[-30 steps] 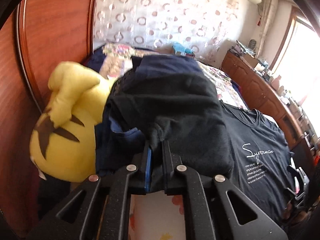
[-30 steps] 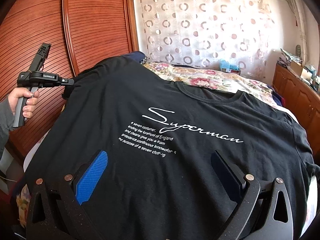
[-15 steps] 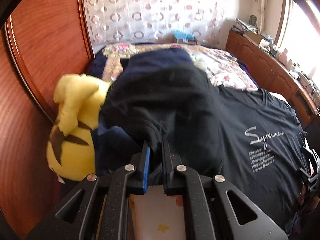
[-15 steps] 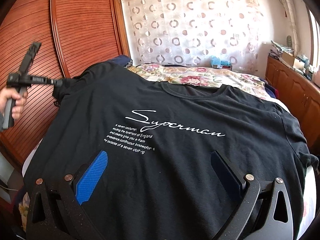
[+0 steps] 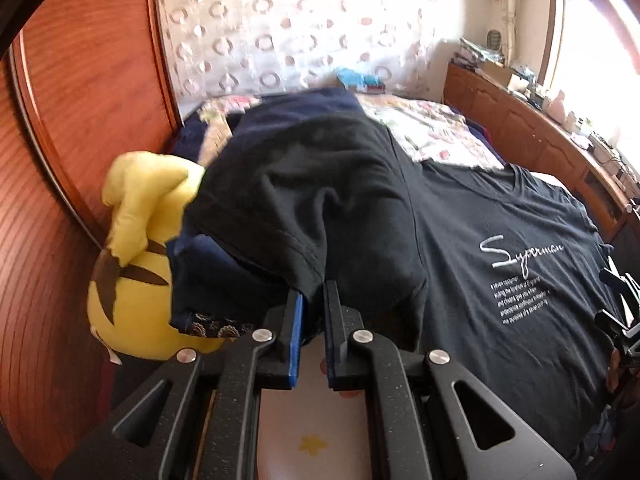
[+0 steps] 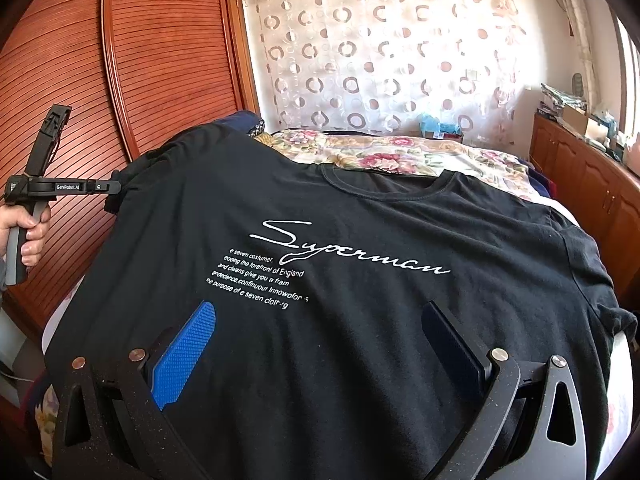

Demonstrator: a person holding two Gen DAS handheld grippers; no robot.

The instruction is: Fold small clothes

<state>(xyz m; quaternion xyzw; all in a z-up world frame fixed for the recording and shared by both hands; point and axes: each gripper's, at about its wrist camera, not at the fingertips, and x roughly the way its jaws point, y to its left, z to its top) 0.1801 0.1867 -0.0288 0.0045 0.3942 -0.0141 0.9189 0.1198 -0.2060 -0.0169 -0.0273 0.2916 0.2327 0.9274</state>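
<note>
**Sleeve of the black T-shirt pinched and lifted**

The left gripper (image 5: 311, 312) is clamped on the hemmed sleeve edge of a black T-shirt (image 5: 500, 240), bunching the cloth up over a navy garment (image 5: 212, 276). To the right the shirt lies flat on the bed, its white "Superman" print (image 5: 520, 260) showing. A yellow plush toy (image 5: 136, 248) sits at left against the wooden wardrobe (image 5: 72, 128). Farther off lies a floral bedspread (image 5: 436, 132).
</note>
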